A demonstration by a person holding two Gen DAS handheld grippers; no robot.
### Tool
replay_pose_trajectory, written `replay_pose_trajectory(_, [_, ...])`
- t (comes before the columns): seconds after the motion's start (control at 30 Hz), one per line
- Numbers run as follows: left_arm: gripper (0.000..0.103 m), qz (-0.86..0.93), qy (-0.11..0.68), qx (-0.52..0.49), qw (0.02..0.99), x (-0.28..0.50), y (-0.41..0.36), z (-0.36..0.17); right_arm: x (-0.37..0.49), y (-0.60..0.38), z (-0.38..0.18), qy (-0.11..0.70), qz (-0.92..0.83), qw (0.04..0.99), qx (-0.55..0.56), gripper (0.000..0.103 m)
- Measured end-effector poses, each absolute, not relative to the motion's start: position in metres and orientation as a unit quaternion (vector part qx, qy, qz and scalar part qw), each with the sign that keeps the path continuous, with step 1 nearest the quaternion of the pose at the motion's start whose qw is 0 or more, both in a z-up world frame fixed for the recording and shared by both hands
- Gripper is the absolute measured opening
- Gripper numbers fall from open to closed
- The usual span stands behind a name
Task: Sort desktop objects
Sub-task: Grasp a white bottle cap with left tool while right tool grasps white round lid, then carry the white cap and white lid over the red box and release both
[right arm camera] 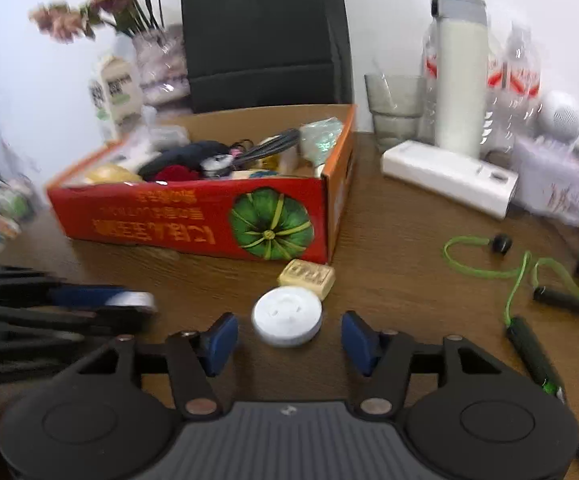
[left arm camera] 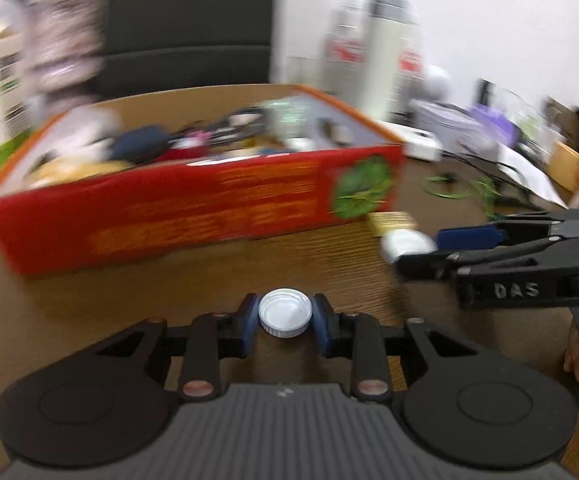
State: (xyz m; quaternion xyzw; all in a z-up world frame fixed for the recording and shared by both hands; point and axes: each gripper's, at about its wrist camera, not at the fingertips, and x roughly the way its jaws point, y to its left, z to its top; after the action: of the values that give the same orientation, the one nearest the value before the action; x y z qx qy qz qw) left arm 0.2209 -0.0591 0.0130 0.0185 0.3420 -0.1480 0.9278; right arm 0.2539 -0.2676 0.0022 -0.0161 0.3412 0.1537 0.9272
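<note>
A white bottle cap is clamped between the blue pads of the left gripper, low over the wooden table. A white round lid lies on the table just ahead of the right gripper, whose jaws stand apart, untouched; both are tilted downward toward the red cardboard box.

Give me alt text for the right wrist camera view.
The right tool straddles a round white lid on a wooden table, pads not touching it. Behind sit a small tan block and a cluttered red box; the left tool enters at left.

Black hand-held gripper, blue pads, copper-coloured rivets.
</note>
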Motion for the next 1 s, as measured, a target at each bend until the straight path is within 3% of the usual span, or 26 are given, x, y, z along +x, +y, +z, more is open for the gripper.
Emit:
replay_pose_trajectory(0.07, [0.029, -0.127, 0.34, 0.002, 0.932, 0.212, -0.042, 0.017, 0.253, -0.255, 0.002, 0.334, 0.139, 0.931, -0.04, 0.038])
replay_pose_trajectory(0.33, [0.029, -0.072, 0.329, -0.039, 0.941, 0.149, 0.001, 0.031, 0.191, -0.225, 0.021, 0.324, 0.17, 0.931, -0.004, 0.038])
replay_pose_trajectory(1.0, [0.029, -0.071, 0.292, -0.028, 0.953, -0.021, -0.003, 0.046, -0.012, -0.217, 0.043, 0.275, 0.177, 0.944, 0.028, 0.038])
